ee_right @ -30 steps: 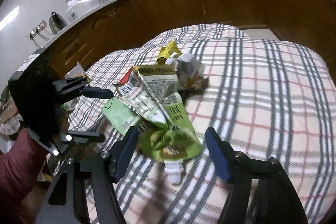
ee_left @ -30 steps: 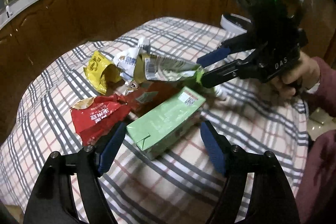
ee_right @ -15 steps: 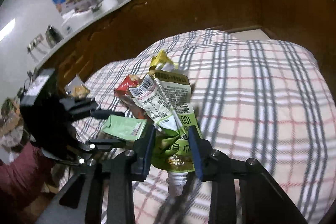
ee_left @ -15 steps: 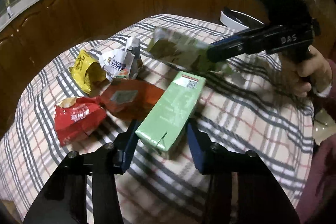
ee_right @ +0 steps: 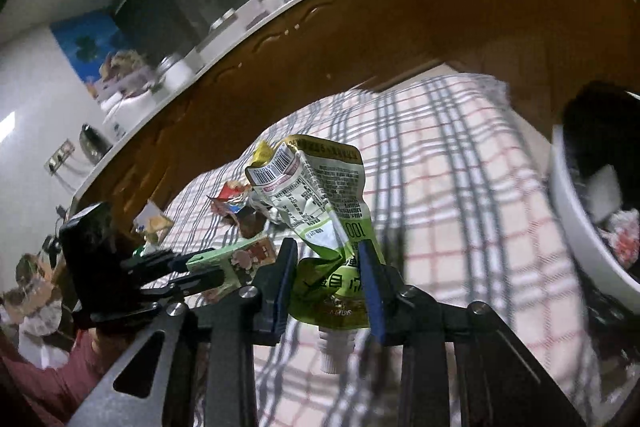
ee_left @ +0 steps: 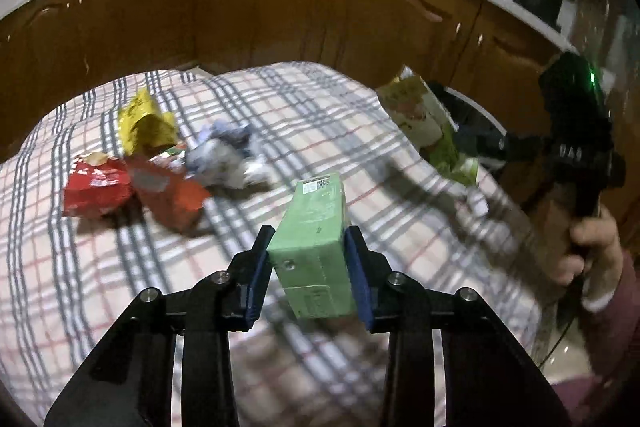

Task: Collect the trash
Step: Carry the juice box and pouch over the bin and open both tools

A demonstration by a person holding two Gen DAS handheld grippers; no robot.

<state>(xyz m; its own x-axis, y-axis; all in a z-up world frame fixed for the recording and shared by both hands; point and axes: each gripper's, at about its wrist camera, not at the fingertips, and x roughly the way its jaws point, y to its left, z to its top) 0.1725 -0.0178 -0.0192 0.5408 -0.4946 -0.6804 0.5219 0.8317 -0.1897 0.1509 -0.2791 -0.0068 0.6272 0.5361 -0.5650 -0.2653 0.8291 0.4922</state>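
Spreading under everything, your checked desk (ee_left: 100, 267) fills both views, with wooden cabinets (ee_left: 280, 11) curving behind it. At the desk's right edge sits a white bin (ee_right: 576, 227) with scraps inside. Your left tool (ee_left: 309, 263) is clamped on a green carton (ee_left: 316, 227), lifted clear of the cloth. Your right tool (ee_right: 329, 283) is pinched on a crumpled green pouch (ee_right: 320, 203), spout pointing down, held near the bin. On the desk's left side a red wrapper (ee_left: 96, 187), an orange-red packet (ee_left: 172, 195), a yellow wrapper (ee_left: 146, 125) and a crumpled white wrapper (ee_left: 224, 159) lie close together.
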